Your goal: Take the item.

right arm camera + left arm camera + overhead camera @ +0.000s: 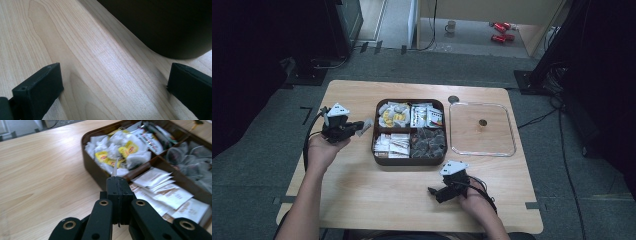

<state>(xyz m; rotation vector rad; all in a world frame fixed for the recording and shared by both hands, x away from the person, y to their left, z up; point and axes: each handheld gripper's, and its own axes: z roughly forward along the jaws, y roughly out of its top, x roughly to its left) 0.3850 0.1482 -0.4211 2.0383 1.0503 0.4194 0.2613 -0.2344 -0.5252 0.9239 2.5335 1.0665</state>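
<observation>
Left gripper view shows the left claw (117,185) pressed together on a thin white sachet (115,169), held just beside the brown compartment box (93,168) of tea bags (117,151) and packets. In the high view the left hand (323,148) is raised at the counter's (362,190) left edge. The right claw (115,82) gapes wide and empty, low over bare wood near the box's corner, its hand (475,198) resting near the front edge. A clear lid (482,129) lies beside the box.

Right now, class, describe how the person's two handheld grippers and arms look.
Both the left gripper and right gripper are black, each topped by a grey three-cornered plate and trailing a black cable. Their fingers are flat black blocks on linkage arms with brass-coloured pivot rings. The forearms are bare, with no sleeves visible.
</observation>
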